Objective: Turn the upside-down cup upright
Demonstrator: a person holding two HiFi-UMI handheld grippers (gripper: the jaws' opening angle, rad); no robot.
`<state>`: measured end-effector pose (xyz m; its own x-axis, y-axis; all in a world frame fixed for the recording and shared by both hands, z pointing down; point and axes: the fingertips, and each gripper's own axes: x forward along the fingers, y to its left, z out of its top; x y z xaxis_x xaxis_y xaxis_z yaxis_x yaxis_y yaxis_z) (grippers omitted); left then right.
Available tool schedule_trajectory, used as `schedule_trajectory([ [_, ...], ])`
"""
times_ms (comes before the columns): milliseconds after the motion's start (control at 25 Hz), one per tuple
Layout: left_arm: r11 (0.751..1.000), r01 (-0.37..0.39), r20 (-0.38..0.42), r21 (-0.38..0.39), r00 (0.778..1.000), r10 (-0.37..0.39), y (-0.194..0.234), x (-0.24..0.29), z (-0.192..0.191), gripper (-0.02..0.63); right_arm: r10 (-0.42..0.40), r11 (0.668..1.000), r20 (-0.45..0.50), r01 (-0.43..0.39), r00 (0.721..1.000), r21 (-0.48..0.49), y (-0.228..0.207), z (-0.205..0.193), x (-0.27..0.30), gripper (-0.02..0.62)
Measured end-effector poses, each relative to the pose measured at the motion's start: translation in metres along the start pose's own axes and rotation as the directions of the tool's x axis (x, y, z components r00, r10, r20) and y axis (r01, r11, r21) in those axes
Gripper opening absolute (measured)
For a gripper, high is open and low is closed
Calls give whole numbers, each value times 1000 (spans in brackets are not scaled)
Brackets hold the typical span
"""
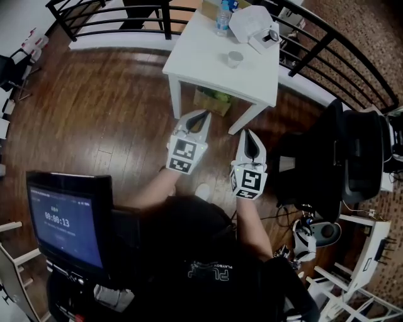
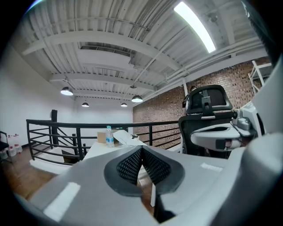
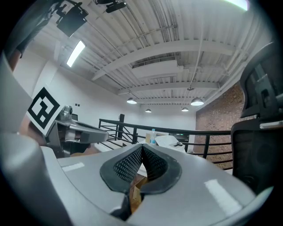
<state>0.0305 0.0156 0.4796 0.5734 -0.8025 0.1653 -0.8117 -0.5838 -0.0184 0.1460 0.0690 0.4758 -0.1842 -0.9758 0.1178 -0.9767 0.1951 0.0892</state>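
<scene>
Head view.
- Square white counter (image 1: 189, 60), standing on a dark plank floor (image 1: 94, 107) beside a black metal railing (image 1: 113, 22).
- Small pale cup (image 1: 235, 59), on the counter near its middle; too small to tell which way up it stands.
- Clear plastic water bottle with blue label (image 1: 222, 17) and crumpled white paper wrapping (image 1: 250, 24), at the counter's far edge.
- Brown cardboard box (image 1: 211, 100), under the counter.
- Left hand-held gripper (image 1: 203, 115) and right hand-held gripper (image 1: 247, 134), side by side over the floor, well apart from the cup.
- Black office chair (image 1: 359, 157), at the right.

Left gripper view.
- Jaws pressed together, nothing between them; the bottle and counter lie beyond.

Right gripper view.
- Jaws closed tight, empty; the bottle shows past the tips.
</scene>
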Motion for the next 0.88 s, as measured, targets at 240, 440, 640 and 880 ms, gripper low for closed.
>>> schedule_trajectory([
  [240,1000,12,45,17,999,-13,7,-6,22,-2,-19,1000,-4,19,1000,-3,10,2,2,14],
  [440,1000,23,46,21,999,-24,15,-19,25,-2,-35,999,-8,35,999,-5,23,11,1,14],
  [640,999,26,44,22,999,-27,16,-23,21,-2,-50,999,-15,50,999,-10,23,6,-3,14],
  [880,999,27,39,17,999,-27,15,-25,17,-2,-46,998,-21,45,999,-47,33,3,-6,14],
])
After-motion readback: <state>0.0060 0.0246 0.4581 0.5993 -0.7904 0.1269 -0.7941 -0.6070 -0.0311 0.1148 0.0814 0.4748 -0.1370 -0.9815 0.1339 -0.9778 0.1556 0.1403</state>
